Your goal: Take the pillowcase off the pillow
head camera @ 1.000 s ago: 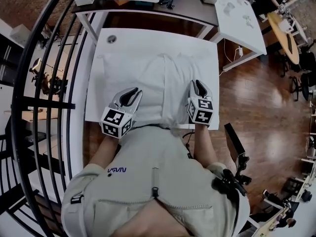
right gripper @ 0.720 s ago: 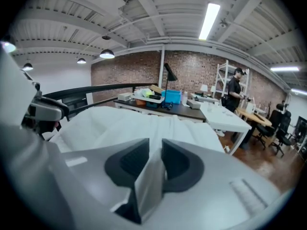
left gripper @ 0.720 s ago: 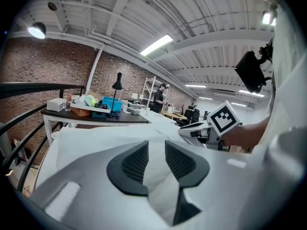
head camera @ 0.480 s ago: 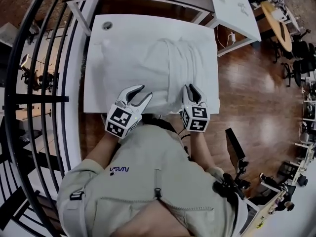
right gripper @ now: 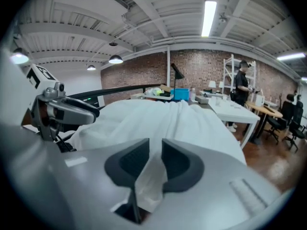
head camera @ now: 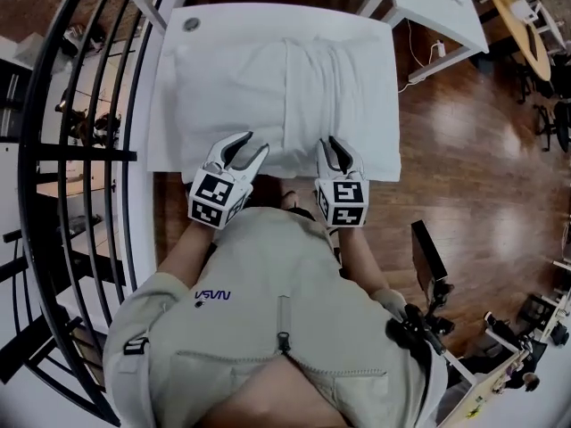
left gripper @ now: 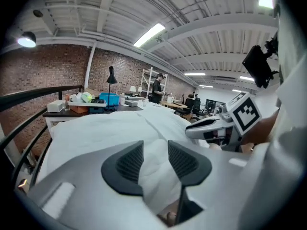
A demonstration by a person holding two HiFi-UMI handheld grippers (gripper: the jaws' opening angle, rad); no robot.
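Directly ahead of both, the pillow [head camera: 232,87] lies crosswise; the right hand-held gripper [head camera: 336,145] clamps the pillowcase [head camera: 330,92] edge, while the left hand-held gripper [head camera: 254,145], whose jaws have just been opening, has cloth lying loose between them.

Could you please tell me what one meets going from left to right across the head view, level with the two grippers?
Black railing → left gripper, its jaws just now opening, pillowcase cloth between them → right gripper, shut on the pillowcase → wooden floor.
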